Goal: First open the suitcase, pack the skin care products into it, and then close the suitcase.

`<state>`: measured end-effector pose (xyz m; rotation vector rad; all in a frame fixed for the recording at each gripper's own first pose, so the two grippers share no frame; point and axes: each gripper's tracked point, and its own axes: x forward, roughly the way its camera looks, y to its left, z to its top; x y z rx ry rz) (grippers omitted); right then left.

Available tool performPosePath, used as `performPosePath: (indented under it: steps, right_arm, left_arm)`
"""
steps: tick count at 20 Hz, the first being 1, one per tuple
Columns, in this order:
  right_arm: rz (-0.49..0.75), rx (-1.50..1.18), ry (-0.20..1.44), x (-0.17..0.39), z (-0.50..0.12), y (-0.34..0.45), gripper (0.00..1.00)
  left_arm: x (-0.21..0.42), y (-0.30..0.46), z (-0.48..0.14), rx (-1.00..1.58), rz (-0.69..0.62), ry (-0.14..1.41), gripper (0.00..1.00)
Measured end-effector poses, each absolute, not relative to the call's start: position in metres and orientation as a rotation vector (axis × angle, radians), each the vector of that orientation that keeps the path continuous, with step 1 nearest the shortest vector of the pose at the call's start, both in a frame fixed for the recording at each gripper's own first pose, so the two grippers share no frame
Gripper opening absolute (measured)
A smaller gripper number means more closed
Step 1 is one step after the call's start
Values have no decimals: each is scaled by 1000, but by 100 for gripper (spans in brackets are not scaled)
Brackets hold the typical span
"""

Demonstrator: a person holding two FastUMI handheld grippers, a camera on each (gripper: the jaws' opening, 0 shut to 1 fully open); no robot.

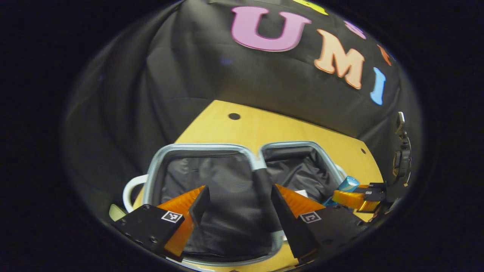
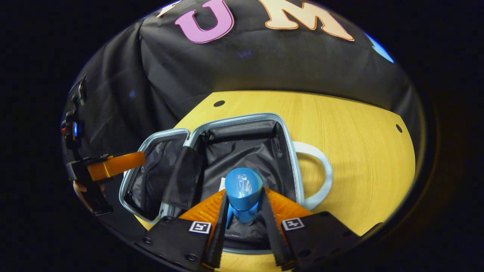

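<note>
Suitcase point(image 2: 242, 151) lies open flat on the counter point(image 2: 359, 151), both dark-lined halves up. Right hand-held gripper point(image 2: 244, 226) clamps a blue bottle point(image 2: 243, 194) over the right half, not yet released. Left hand-held gripper point(image 1: 236, 211) hangs over the left half, fingers spread, empty. Opening done; packing under way; closing left. Something white shows beside the bottle; can't tell what.

Open suitcase point(image 2: 242, 124) lies flat on table point(image 2: 359, 143), two halves side by side. Bottle point(image 2: 243, 192) sits between right gripper point(image 2: 244, 226) fingers above one half; left gripper point(image 1: 236, 211) over the other.
</note>
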<state>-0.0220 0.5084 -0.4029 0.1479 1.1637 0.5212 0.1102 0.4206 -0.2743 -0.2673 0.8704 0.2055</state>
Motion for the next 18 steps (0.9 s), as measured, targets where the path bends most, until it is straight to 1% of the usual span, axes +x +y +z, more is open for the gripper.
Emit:
performPosePath:
  steps: [1,3,4,5,6,10,11,12,14,15,16,18]
  right_arm:
    - [513,144,1148,-18,-400,509,59]
    - [500,113,1084,-2,-395,506,87]
    - [495,105,1058,6,-390,504,96]
    - [492,105,1032,10,-385,507,89]
    - [489,112,1009,15,-380,506,97]
    - [466,119,944,33,-364,500,98]
    - [460,117,936,36,-362,497,98]
    - [450,113,929,39,-360,494,98]
    - [435,109,921,44,-358,488,98]
    - [429,106,920,44,-358,485,98]
    - [426,101,916,45,-357,482,98]
    - [425,88,899,47,-353,478,98]
  left_arm:
    - [103,439,-275,-269,244,867,96]
    - [95,474,-276,-276,314,858,96]
    - [89,493,-279,-276,353,862,96]
    - [84,513,-283,-276,390,864,96]
    - [78,531,-288,-280,427,870,96]
    - [46,587,-314,-320,545,924,96]
    - [39,593,-332,-332,562,946,98]
    - [34,597,-344,-351,571,966,95]
    - [28,601,-364,-382,573,1007,94]
    - [22,605,-365,-396,569,1020,83]
    - [18,607,-369,-412,564,1033,81]
    - [13,606,-383,-432,558,1063,58]
